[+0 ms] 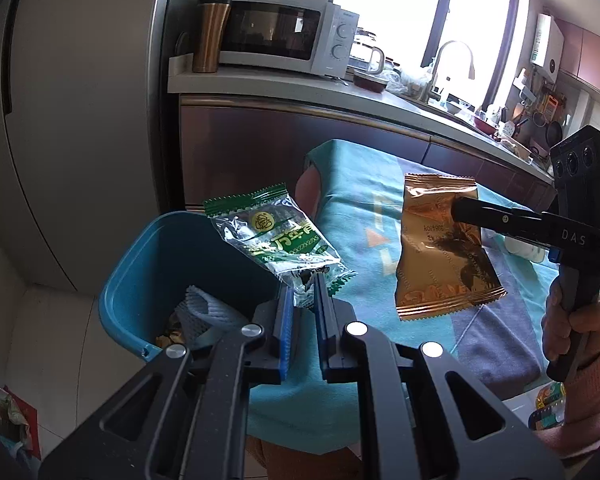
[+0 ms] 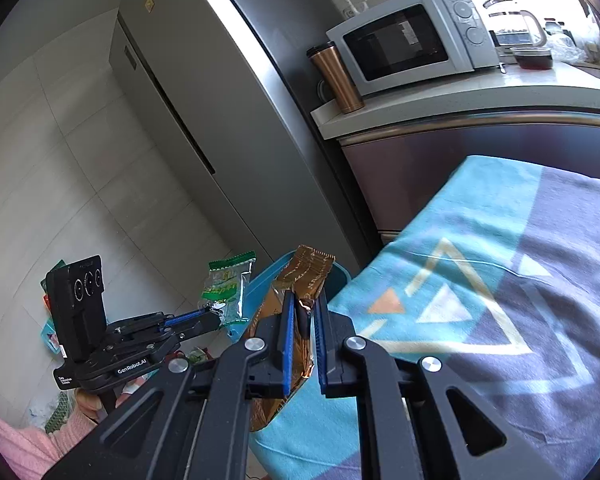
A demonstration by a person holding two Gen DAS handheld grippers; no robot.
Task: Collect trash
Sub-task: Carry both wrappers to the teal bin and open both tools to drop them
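While our left gripper [image 1: 303, 300] pinches the crinkly green wrapper [image 1: 278, 242] by one corner above the blue bin [image 1: 140, 276], our right gripper [image 2: 303, 320] clamps the glossy gold foil packet [image 2: 296, 312] over the patterned cloth [image 2: 480, 280]; we judge either light, slippery film could slip out early and flutter past the rim

The right gripper [image 1: 458, 206] has the white letters "DAS" on its black side, the left gripper [image 2: 214, 314] has "GenRobot.AI" in white on its side, and the words on the green wrapper [image 1: 276, 240] and the gold wrapper [image 1: 440, 248] are too blurry to read.
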